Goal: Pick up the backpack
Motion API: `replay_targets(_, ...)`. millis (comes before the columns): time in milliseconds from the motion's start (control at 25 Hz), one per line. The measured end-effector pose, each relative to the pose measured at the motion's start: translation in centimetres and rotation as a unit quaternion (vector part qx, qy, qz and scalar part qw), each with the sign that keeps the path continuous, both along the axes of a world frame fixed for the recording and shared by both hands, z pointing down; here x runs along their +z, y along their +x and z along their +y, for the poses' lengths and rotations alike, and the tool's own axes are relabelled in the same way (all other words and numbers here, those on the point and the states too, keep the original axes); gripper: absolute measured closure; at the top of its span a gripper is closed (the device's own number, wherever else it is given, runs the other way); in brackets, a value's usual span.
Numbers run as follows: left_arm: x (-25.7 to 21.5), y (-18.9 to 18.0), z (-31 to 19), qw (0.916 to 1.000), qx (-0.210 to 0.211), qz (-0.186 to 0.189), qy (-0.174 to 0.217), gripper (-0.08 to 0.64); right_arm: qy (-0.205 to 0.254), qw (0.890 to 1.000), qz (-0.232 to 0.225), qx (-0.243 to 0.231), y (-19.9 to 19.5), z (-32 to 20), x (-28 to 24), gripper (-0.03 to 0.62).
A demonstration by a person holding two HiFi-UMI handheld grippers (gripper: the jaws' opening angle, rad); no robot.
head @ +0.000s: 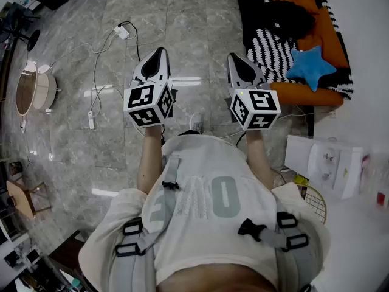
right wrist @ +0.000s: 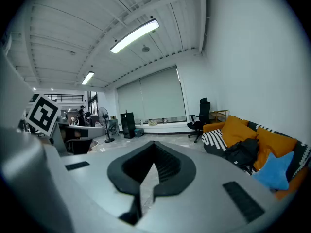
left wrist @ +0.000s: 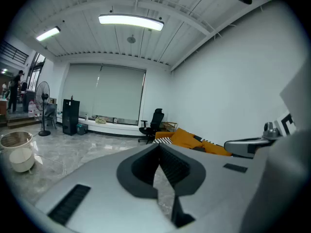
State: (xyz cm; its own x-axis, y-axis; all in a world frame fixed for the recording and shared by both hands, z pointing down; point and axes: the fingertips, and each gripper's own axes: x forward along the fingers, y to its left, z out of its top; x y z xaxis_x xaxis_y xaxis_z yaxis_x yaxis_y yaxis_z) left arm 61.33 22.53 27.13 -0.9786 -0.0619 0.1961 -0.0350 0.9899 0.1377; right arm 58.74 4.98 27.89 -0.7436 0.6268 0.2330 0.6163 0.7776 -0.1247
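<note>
Shirt (head: pixel 206 181) nearest | left gripper (head: pixel 159 53), right gripper (head: pixel 238 59): jaws together, empty | step: approach | next: reach likely backpack (head: pixel 292 18) on sofa (head: pixel 334 38), open jaws

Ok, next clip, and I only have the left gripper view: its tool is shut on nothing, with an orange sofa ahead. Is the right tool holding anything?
Observer: No. The right gripper view shows the right tool shut, with nothing between its jaws.
Operator: Is anything on the sofa that could be the backpack?
Observer: A black soft bundle lies on the orange sofa, next to a blue star cushion. I can't tell whether it is a bag.
Operator: And the person?
Observer: The head view shows grey straps with black buckles running down the person's chest on both sides.
</note>
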Motion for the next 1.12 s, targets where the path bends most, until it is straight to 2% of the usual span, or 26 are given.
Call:
replay_targets(400,0.7,-2.0,0.7,0.9999,0.006,0.002,0.01,0.54,0.0,1.0,0.015,-0.006,-1.7,0.8,1.2,0.586)
replay_targets(720,2.8,-3.0,3.8,0.9992,-0.01,0.017,0.033,0.54,-0.027,0.998,0.048,-0.013,-3.5,3.5,2.5,0.584)
replay_targets(960,2.9,-4.5,7.5,0.9987,-0.019,-0.005,0.047,0.54,-0.012,0.999,0.043,-0.014,-5.3,5.9,3.3,0.584)
replay_targets(1120,3.1,-6.2,10.1,0.9983,-0.025,-0.015,0.051,0.54,-0.02,0.999,0.048,0.01,-7.7,6.6,3.8,0.584)
